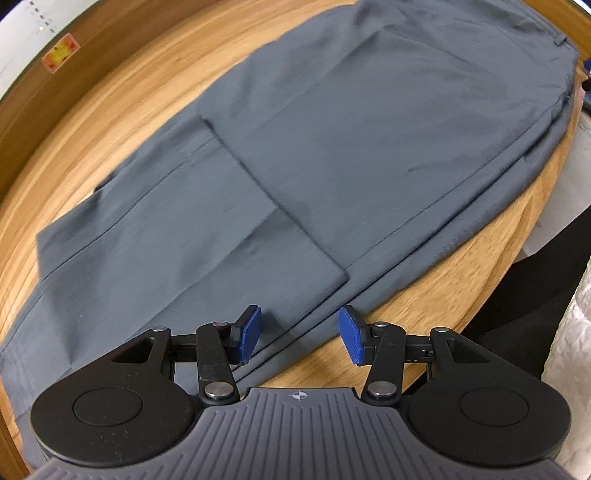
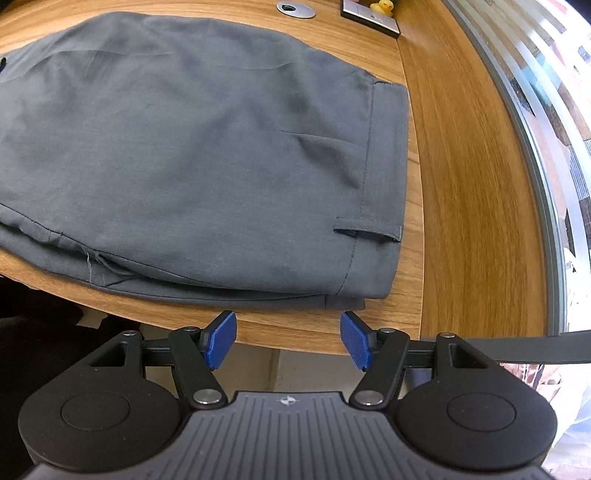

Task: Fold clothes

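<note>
Left gripper [image 1: 300, 334], black linkage with blue ribbed pads: fingers spread wide, nothing between them. It sits at the near edge of the grey woven trousers [image 1: 332, 155]; the left pad [image 1: 248, 334] is over the fabric edge, the right pad [image 1: 352, 339] over bare wood just beside it. Whether either pad touches cannot be told.

Right gripper [image 2: 288, 339], same build: fingers spread wide, empty. It is off the near rim of the table, clear of the trousers [image 2: 184, 147], with floor visible below it.

Trousers: lying flat on the light brown wood-grain table [image 1: 424, 317], folded lengthwise so the legs are stacked. In the left wrist view the long axis runs from near left to far right; a hem end is doubled back over the legs, its edge crossing the cloth at mid-length. In the right wrist view the waistband [image 2: 388, 166] with a belt loop [image 2: 367, 232] forms the right-hand end, and the legs run off to the left.

Beyond the trousers, at the far table edge: a round silver cable grommet [image 2: 296, 9], a flat dark rectangular plate [image 2: 369, 16], and a small yellow rubber duck [image 2: 382, 5] at that plate's far side.

No containers.
</note>
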The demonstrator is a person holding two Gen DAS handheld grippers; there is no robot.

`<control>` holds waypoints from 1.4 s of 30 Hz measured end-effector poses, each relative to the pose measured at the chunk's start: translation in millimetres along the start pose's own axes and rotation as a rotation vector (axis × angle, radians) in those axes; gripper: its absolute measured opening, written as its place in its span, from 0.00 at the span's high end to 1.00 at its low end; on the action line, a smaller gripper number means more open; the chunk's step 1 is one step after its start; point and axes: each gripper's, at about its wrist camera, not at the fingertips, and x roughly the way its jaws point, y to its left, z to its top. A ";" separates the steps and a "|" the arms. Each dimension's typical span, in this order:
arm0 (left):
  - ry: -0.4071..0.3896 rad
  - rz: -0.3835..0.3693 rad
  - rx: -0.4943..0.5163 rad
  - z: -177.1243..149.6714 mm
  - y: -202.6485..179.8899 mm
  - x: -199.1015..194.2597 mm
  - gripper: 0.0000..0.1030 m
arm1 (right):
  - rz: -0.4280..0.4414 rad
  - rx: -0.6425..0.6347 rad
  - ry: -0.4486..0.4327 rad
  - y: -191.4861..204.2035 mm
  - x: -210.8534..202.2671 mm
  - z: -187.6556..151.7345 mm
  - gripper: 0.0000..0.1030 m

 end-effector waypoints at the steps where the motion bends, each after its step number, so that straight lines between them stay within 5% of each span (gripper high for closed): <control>1: 0.004 -0.003 0.006 1.0 -1.0 1.2 0.51 | 0.003 -0.002 -0.003 -0.1 -0.2 0.5 0.32; 14: 0.011 0.000 0.005 11.1 4.4 8.5 0.52 | 0.036 -0.064 -0.059 11.4 -7.0 12.8 0.29; 22: -0.037 -0.021 -0.073 10.9 14.7 0.8 0.87 | 0.025 -0.158 -0.059 24.2 -8.4 9.6 0.29; 35: -0.108 -0.111 -0.288 3.4 50.8 -26.5 0.88 | 0.019 -0.413 -0.081 61.4 5.7 13.5 0.28; 37: -0.114 -0.128 -0.308 0.7 54.9 -30.1 0.87 | 0.020 -0.422 -0.095 64.2 7.1 15.7 0.33; 39: -0.116 -0.137 -0.319 -2.8 58.6 -32.1 0.87 | 0.028 -0.396 -0.102 62.0 6.2 19.8 0.73; 42: -0.113 -0.136 -0.321 -6.1 62.3 -31.9 0.87 | 0.044 -0.330 -0.117 54.0 1.4 26.9 0.88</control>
